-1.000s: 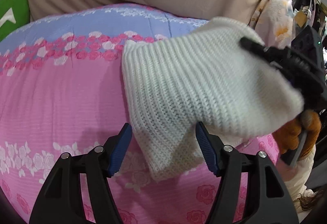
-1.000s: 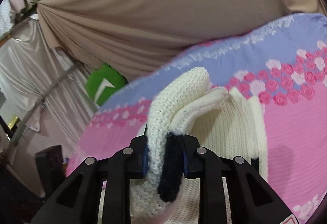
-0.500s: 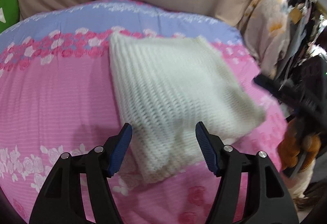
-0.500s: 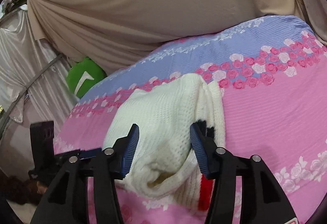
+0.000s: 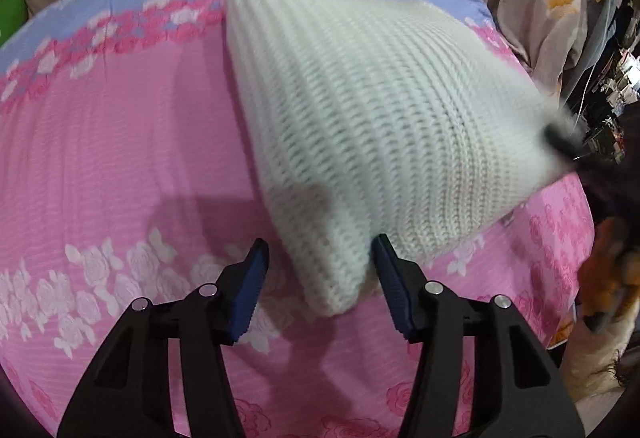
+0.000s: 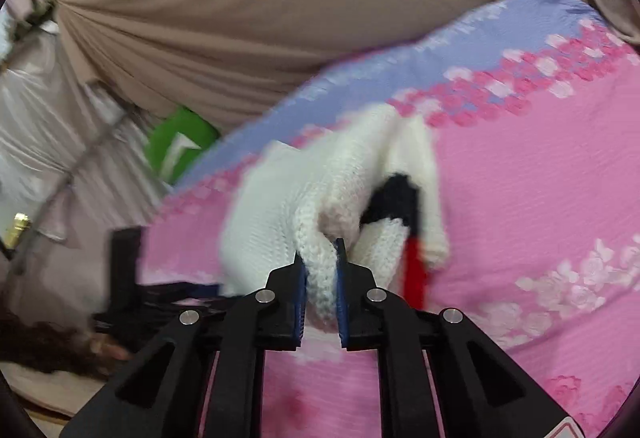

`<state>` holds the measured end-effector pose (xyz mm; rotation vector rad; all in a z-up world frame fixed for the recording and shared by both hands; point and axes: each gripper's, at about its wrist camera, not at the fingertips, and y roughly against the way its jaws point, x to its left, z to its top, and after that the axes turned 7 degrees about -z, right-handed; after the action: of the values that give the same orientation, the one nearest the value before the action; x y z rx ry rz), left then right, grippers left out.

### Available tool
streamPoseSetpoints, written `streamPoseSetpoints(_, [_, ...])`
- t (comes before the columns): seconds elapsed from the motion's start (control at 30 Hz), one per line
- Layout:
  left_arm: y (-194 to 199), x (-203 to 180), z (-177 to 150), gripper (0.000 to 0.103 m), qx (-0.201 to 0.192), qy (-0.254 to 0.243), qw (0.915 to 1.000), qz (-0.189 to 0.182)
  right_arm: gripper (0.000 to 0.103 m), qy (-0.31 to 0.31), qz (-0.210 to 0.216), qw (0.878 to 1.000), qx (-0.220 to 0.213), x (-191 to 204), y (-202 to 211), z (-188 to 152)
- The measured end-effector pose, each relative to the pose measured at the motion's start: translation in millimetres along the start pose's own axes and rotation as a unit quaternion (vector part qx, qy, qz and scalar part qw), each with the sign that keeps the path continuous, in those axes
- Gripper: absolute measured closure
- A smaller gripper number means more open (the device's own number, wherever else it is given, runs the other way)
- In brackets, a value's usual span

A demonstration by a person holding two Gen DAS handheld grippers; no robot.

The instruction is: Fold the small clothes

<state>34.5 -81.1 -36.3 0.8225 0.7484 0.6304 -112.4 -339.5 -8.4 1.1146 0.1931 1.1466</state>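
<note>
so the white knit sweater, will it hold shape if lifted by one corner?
Probably not. The white knit sweater bunches into a soft ridge between the closing right gripper pads, so likely floppy. Its chunky ribbed texture suggests good grip, little slipping.

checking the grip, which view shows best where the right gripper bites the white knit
Right wrist view: the right gripper pinches a fold of the white knit garment, jaws closing. The left wrist view shows only its blurred tip.
</note>
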Motion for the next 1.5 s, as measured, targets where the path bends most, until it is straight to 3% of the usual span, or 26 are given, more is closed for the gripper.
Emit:
streamPoseSetpoints(0.07, [1.1, 1.3, -1.3, 0.05, -0.004, -0.003, 1.0, -0.001, 0.097, -0.032, 0.059, 0.998, 0.003, -14.4, -10.0, -11.2])
streamPoseSetpoints(0.1, [2.4, 1.4, -1.1, 0.05, -0.005, -0.002, 1.0, -0.001, 0.096, -0.042, 0.065, 0.997, 0.002, -16.4, -4.7, -9.4])
streamPoseSetpoints(0.17, [9.1, 0.0, -1.5, 0.05, -0.014, -0.006, 0.9999, -0.007, 0.089, -0.049, 0.067, 0.996, -0.015, -14.0, 10.5, -2.5])
streamPoseSetpoints(0.2, [17.1, -2.3, -1.5, 0.052, -0.025, -0.013, 0.9996, -0.007, 0.078, -0.044, 0.068, 0.996, -0.026, -10.1, 20.0, 2.7])
streamPoseSetpoints(0.23, [26.5, -5.0, -1.2, 0.051, -0.038, -0.021, 0.999, -0.007, 0.073, -0.035, 0.066, 0.997, -0.035, -5.4, 28.2, 8.1])
streamPoseSetpoints(0.37, [65.9, -14.2, 11.6, 0.044, -0.102, -0.033, 0.9941, -0.016, 0.062, 0.002, 0.061, 0.995, -0.084, 15.7, 48.6, 35.2])
streamPoseSetpoints(0.47, [69.6, -22.1, 30.9, 0.041, -0.125, -0.037, 0.9913, -0.015, 0.052, 0.018, 0.053, 0.993, -0.101, 28.2, 35.3, 62.8])
streamPoseSetpoints(0.53, [59.0, -28.0, 42.5, 0.041, -0.125, -0.037, 0.9913, -0.016, 0.045, 0.014, 0.043, 0.995, -0.085, 33.0, 11.7, 77.7])
streamPoseSetpoints(0.6, [44.7, -31.0, 51.4, 0.041, -0.116, -0.034, 0.9927, 0.002, 0.045, 0.013, 0.02, 0.998, -0.054, 36.2, -20.5, 90.9])
streamPoseSetpoints(0.67, [27.9, -34.1, 57.6, 0.041, -0.101, -0.03, 0.9941, 0.022, 0.081, 0.039, -0.006, 0.999, -0.038, 43.4, -37.3, 94.7])
streamPoseSetpoints(0.7, [22.0, -34.7, 59.4, 0.041, -0.096, -0.029, 0.9945, 0.03, 0.088, 0.048, -0.002, 0.998, -0.044, 48.2, -34.9, 96.7])
streamPoseSetpoints(0.73, [19.3, -35.9, 60.2, 0.041, -0.097, -0.03, 0.994, 0.042, 0.089, 0.051, 0.018, 0.996, -0.065, 50.7, -24.6, 99.2])
streamPoseSetpoints(0.83, [16.4, -36.2, 61.0, 0.039, -0.1, -0.035, 0.9927, 0.058, 0.089, 0.047, 0.051, 0.99, -0.122, 48.9, 5.9, 108.9])
streamPoseSetpoints(0.9, [13.6, -35.3, 61.8, 0.037, -0.098, -0.033, 0.9927, 0.061, 0.089, 0.031, 0.042, 0.994, -0.101, 36.2, -8.7, 112.6])
streamPoseSetpoints(0.97, [10.0, -36.3, 62.5, 0.037, -0.097, -0.035, 0.9923, 0.069, 0.089, 0.028, -0.007, 0.999, -0.043, 24.8, -48.7, 109.5])
streamPoseSetpoints(1.0, [7.8, -37.6, 62.5, 0.036, -0.097, -0.038, 0.9918, 0.074, 0.089, 0.025, -0.012, 0.999, -0.027, 19.3, -66.2, 103.9])
streamPoseSetpoints(1.1, [3.9, -39.5, 61.8, 0.033, -0.098, -0.045, 0.9901, 0.09, 0.087, 0.018, -0.012, 0.999, -0.048, 22.1, -46.0, 103.0])
streamPoseSetpoints(1.17, [2.5, -38.8, 61.7, 0.033, -0.098, -0.044, 0.9896, 0.096, 0.079, 0.02, -0.011, 0.997, -0.078, 29.8, -16.8, 100.4])
streamPoseSetpoints(1.27, [2.4, -38.2, 61.9, 0.032, -0.098, -0.045, 0.9896, 0.095, 0.075, 0.029, 0.013, 0.994, -0.1, 34.7, 16.5, 82.4])
streamPoseSetpoints(1.33, [4.6, -37.2, 60.5, 0.032, -0.099, -0.041, 0.9899, 0.093, 0.061, 0.037, 0.009, 0.994, -0.099, 33.7, 27.5, 64.6])
streamPoseSetpoints(1.4, [12.5, -36.8, 56.0, 0.033, -0.102, -0.038, 0.9906, 0.082, 0.059, 0.04, 0.004, 0.996, -0.084, 36.0, 31.1, 40.6])
streamPoseSetpoints(1.5, [23.7, -42.4, 45.0, 0.033, -0.104, -0.054, 0.9908, 0.068, 0.059, 0.024, 0.028, 0.998, -0.052, 30.0, 26.1, 12.3])
